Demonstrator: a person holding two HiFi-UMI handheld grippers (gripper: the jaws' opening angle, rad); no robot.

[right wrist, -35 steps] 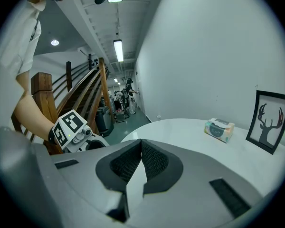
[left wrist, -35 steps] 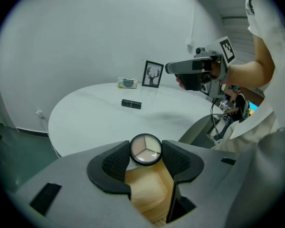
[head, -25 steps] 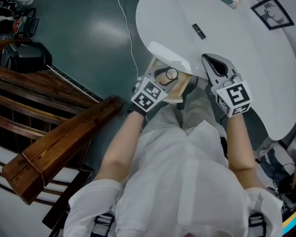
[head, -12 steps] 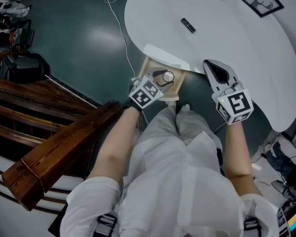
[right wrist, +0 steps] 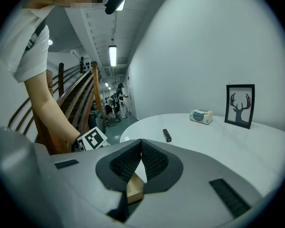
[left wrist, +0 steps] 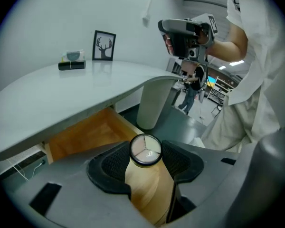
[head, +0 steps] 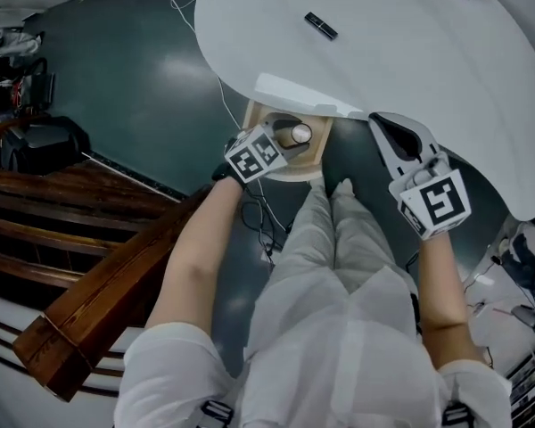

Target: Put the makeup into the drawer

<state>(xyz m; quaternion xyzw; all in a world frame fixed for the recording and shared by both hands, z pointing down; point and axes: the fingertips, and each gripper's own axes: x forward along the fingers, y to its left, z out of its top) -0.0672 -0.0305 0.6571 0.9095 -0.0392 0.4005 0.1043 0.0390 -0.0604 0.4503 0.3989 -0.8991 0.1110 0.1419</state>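
The white round table (head: 410, 52) fills the upper scene, with a wooden drawer (left wrist: 85, 134) pulled open under its near edge. The left gripper (left wrist: 146, 160) hangs above the drawer with its pads clamped on both sides of a round makeup compact (left wrist: 145, 150), lid up, showing three pale wedges. The right gripper (right wrist: 140, 158) hovers beside the table edge, jaws pressed together with nothing between them. On the tabletop stand a framed deer silhouette (right wrist: 240, 105), a tissue box (right wrist: 201, 116) whose print is too small to read, and a small black stick (right wrist: 166, 135).
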